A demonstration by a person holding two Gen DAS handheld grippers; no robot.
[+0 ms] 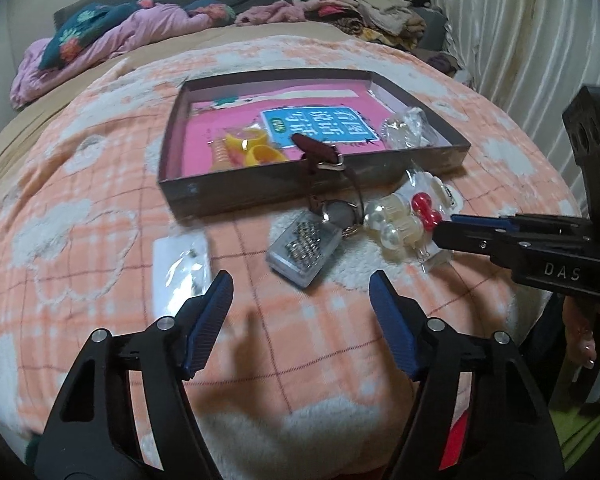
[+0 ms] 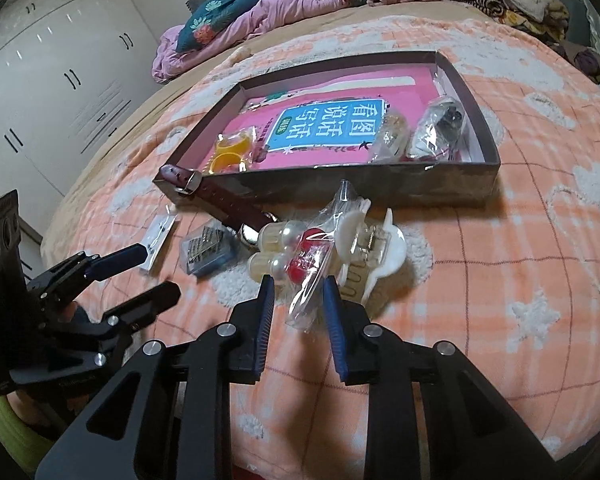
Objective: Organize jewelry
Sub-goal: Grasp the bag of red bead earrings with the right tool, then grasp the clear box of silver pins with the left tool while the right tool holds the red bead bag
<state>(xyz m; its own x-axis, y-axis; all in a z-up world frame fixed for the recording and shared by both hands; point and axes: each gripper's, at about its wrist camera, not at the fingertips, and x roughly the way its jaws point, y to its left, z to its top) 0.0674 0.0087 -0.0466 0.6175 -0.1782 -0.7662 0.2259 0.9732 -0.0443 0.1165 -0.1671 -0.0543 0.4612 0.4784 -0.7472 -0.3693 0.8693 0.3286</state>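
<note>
A shallow dark box (image 1: 260, 194) (image 2: 380, 182) with a pink book inside lies on the bed; it holds bagged yellow rings (image 1: 256, 148) (image 2: 230, 150). A maroon-strapped watch (image 1: 320, 156) (image 2: 224, 196) hangs over its front wall. In front lie a clear case of chain (image 1: 300, 248) (image 2: 208, 250), pearl pieces (image 1: 396, 220) (image 2: 276, 248) and a white clip (image 2: 380, 248). My right gripper (image 2: 298, 292) (image 1: 446, 227) is shut on a clear bag of red beads (image 2: 308, 264) (image 1: 424, 208). My left gripper (image 1: 300, 284) (image 2: 156, 272) stands open just short of the case, nothing between its fingers.
A flat packet (image 1: 182, 268) (image 2: 160, 236) lies left of the case. Clear bags (image 1: 404, 128) (image 2: 432, 128) sit in the box's right end. Piled clothes (image 1: 360, 8) line the far side of the bed, a curtain (image 1: 520, 40) hangs right, a wardrobe (image 2: 60, 80) stands left.
</note>
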